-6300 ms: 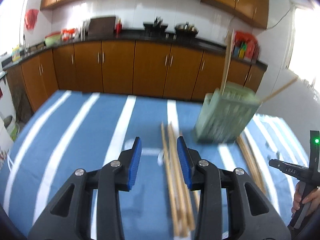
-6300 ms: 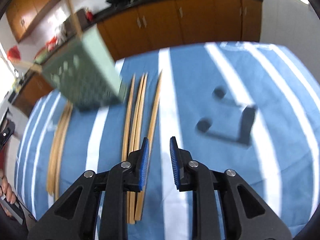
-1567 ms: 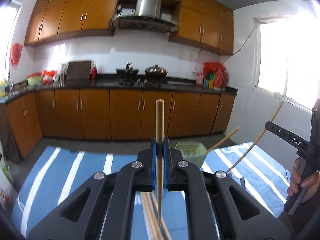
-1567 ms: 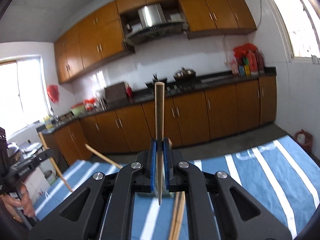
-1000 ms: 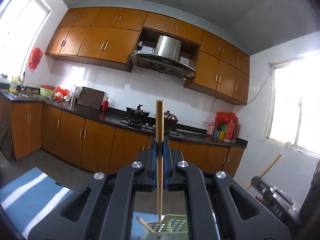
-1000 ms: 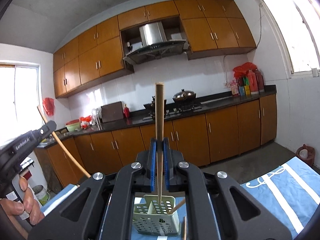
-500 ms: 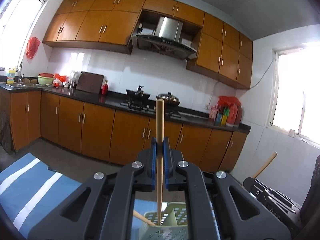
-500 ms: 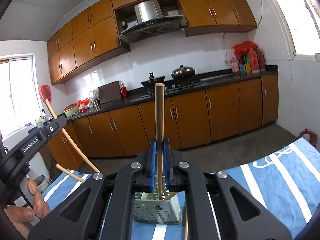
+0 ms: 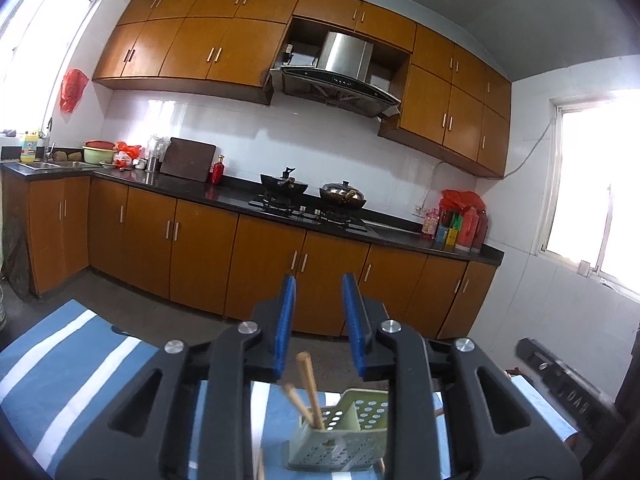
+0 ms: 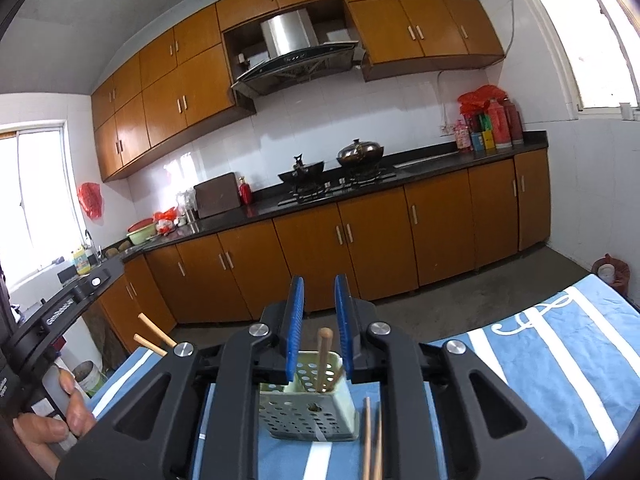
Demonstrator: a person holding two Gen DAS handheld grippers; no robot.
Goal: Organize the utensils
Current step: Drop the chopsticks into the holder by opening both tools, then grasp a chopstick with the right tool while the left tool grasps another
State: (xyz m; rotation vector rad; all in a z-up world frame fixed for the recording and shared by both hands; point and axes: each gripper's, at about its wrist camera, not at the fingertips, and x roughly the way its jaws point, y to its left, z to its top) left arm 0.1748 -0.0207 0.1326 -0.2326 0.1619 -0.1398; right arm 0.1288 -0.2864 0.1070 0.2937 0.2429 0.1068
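A pale green perforated utensil holder (image 9: 340, 436) (image 10: 308, 404) stands on the blue striped tablecloth (image 9: 72, 384) (image 10: 552, 368). Wooden chopsticks (image 9: 308, 384) (image 10: 323, 356) stand in it, leaning. My left gripper (image 9: 319, 328) is open and empty, just above the holder. My right gripper (image 10: 319, 330) is open and empty, also above the holder. More chopsticks (image 10: 372, 440) lie on the cloth beside the holder in the right wrist view.
The other hand-held gripper shows at the right edge in the left wrist view (image 9: 560, 384) and at the left edge in the right wrist view (image 10: 60, 312). Kitchen cabinets (image 9: 240, 264) and a counter with a stove (image 10: 332, 188) lie beyond the table.
Both grippers were shut on upright chopsticks over the holder; both have opened, and the chopsticks now stand in the holder.
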